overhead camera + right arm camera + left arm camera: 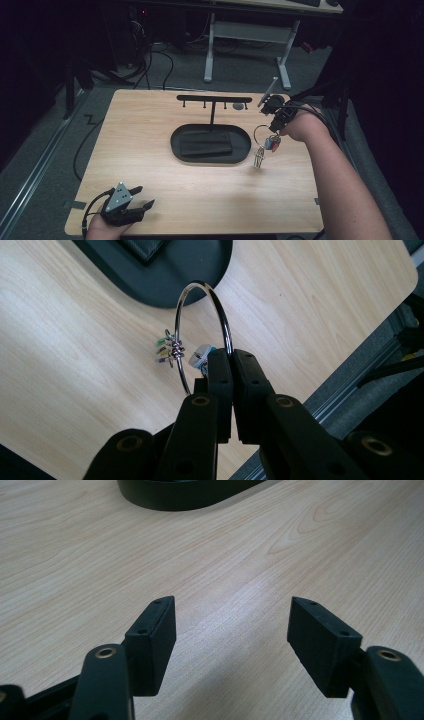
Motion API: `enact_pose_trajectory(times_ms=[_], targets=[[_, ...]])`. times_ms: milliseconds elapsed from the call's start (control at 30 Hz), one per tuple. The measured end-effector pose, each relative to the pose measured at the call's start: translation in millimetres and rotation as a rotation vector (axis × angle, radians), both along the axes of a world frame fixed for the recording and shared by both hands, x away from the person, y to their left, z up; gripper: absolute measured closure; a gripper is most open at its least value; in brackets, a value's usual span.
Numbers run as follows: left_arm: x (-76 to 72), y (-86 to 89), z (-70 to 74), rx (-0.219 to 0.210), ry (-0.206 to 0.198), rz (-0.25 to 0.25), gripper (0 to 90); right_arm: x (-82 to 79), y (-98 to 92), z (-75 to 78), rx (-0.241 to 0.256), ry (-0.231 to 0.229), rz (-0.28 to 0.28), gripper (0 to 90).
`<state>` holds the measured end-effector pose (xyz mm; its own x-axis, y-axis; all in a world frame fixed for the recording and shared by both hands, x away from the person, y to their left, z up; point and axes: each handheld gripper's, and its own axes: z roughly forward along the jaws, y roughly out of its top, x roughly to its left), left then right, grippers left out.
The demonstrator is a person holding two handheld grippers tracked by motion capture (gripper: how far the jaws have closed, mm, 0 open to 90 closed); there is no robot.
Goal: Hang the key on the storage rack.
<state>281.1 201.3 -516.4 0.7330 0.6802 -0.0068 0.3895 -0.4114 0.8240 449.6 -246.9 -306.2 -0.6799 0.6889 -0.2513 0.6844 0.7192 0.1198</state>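
Right gripper (pixel 227 357) pinches the key ring (pixel 200 325), lifted above the table (pixel 150 150) just right of the black tray (pixel 210 145). Thin, stiff, slick wire; keys (pixel 259 156) dangle and swing. Best held on bare ring. Left gripper (pixel 232 625) spread, empty.

Dim room, grey floor (pixel 190 70), white-legged desk (pixel 247 32) behind, cables (pixel 150 60) on floor, light wooden table (pixel 150 145)
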Motion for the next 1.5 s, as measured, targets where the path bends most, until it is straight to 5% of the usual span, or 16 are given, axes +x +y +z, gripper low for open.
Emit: enact_pose_trajectory(times_ms=[667,1500], targets=[[-0.2,0.8,-0.7,0.019,-0.006,-0.008,36.8,31.9,38.9,30.3,0.004,-0.053,0.034,87.7],[-0.9,0.1,-2.8,0.058,-0.001,-0.023,36.8,83.6,37.5,-6.2,0.051,-0.077,-0.001,87.4]])
